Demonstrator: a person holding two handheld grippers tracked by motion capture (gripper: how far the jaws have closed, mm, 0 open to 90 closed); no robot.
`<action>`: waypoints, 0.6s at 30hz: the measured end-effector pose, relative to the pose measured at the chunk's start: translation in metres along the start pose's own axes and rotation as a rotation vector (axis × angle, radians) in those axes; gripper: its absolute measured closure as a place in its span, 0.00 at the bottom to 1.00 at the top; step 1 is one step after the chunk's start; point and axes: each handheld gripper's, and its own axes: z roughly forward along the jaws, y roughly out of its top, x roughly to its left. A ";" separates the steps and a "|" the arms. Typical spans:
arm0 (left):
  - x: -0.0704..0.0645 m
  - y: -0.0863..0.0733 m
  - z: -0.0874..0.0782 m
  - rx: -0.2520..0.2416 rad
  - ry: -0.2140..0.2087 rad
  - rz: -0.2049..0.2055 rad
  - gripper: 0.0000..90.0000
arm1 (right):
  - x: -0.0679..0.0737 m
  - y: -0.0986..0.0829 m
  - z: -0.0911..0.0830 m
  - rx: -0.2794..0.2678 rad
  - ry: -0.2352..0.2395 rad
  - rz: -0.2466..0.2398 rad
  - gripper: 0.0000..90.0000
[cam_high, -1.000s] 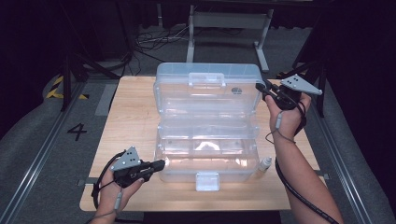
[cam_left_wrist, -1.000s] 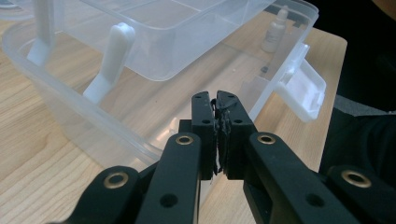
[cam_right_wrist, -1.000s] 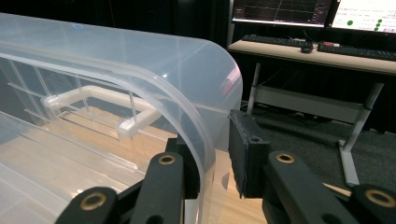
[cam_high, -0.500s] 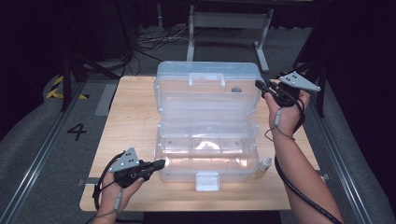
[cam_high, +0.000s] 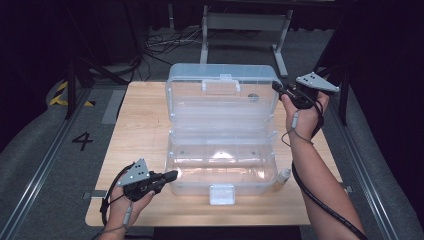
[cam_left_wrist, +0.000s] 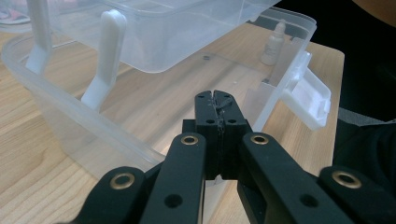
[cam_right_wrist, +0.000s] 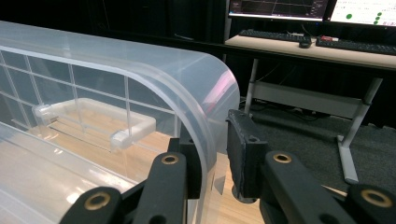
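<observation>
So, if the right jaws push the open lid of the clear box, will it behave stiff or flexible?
The lid looks thin, clear plastic, so it probably flexes somewhat. Its moulded ribs likely stiffen it. The box looks nearly empty, so it may slide on the table.

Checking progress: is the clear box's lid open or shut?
Open: the lid stands raised behind the box, right gripper at its edge.

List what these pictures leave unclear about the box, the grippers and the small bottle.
- Right gripper, right gripper view: its jaws straddle the lid rim; contact with the wall is hidden.
- Bottle, high view: too small to read; its base sits behind the box.
- Left gripper, left gripper view: its jaws hide the box wall ahead.
</observation>
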 end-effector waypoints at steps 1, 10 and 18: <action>0.000 0.000 0.000 0.000 0.000 0.001 1.00 | 0.000 0.000 0.001 0.001 0.000 0.001 0.86; 0.000 0.000 0.000 0.000 0.004 0.006 1.00 | -0.004 0.002 0.013 0.011 -0.005 -0.002 0.87; 0.000 0.000 0.000 0.002 0.006 0.005 1.00 | -0.007 0.002 0.020 0.005 -0.010 -0.009 0.89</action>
